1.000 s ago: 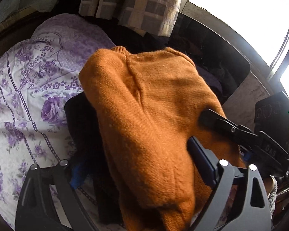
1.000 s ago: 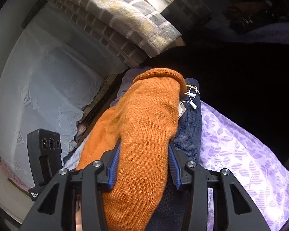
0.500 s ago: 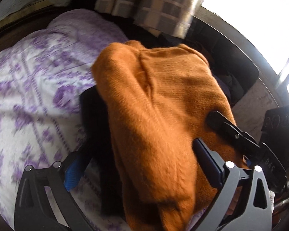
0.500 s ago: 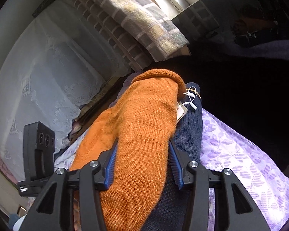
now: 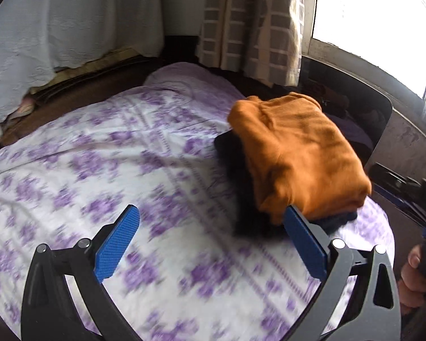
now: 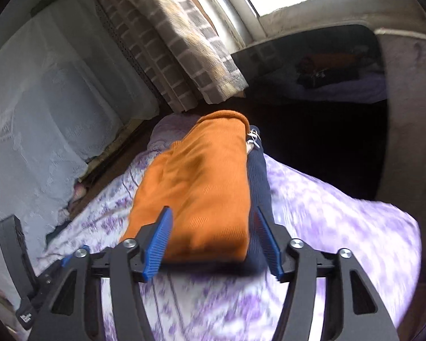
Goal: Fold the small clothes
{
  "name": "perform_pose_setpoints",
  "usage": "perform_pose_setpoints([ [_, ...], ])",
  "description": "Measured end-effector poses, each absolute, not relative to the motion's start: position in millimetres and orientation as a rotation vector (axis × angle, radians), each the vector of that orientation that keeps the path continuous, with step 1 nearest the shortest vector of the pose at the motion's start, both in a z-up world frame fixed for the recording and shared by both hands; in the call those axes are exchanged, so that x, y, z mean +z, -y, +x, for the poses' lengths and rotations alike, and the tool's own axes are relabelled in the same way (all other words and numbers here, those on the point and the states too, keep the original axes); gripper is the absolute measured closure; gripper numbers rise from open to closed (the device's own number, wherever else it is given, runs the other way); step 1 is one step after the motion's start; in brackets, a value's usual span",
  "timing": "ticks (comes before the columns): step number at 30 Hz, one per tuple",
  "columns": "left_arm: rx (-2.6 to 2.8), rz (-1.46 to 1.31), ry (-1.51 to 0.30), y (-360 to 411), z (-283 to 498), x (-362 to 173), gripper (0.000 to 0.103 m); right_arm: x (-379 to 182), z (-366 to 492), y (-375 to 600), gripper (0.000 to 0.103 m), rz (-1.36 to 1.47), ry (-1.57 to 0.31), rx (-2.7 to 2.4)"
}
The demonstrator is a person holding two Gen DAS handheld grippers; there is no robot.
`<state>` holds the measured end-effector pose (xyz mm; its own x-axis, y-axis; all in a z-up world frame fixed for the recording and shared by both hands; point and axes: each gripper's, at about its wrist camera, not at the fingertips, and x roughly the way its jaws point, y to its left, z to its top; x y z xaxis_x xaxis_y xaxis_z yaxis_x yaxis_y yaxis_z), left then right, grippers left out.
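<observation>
A folded orange sweater [image 5: 295,153] lies on top of a folded dark navy garment [image 5: 235,176] on the purple floral bedsheet [image 5: 127,156]. My left gripper [image 5: 210,238] is open and empty, pulled back to the near left of the stack. In the right wrist view the orange sweater [image 6: 198,187] and the navy garment [image 6: 258,179] lie just ahead of my right gripper [image 6: 213,241]. It is open, with its blue pads on either side of the stack's near end, apart from it.
A checked curtain [image 5: 250,20] and a bright window [image 5: 377,14] are behind the bed. A white lace cloth [image 5: 56,28] hangs at the left. A dark glossy panel [image 6: 312,56] stands beyond the stack. The person's hand [image 5: 417,275] shows at the right edge.
Both grippers opened and drew back from the stack. The left gripper moved away to the left and the sweater stack now rests on the sheet on its own.
</observation>
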<state>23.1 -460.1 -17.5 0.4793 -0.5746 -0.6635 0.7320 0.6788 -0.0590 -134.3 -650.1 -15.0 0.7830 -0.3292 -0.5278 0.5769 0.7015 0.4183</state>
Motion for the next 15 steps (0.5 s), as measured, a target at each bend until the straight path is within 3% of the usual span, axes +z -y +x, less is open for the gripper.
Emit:
perform_pose_setpoints([
  [15, -0.847, 0.205, -0.615, 335.4, -41.2, 31.7, 0.004, 32.7, -189.1, 471.5, 0.013, 0.273, -0.44, -0.698],
])
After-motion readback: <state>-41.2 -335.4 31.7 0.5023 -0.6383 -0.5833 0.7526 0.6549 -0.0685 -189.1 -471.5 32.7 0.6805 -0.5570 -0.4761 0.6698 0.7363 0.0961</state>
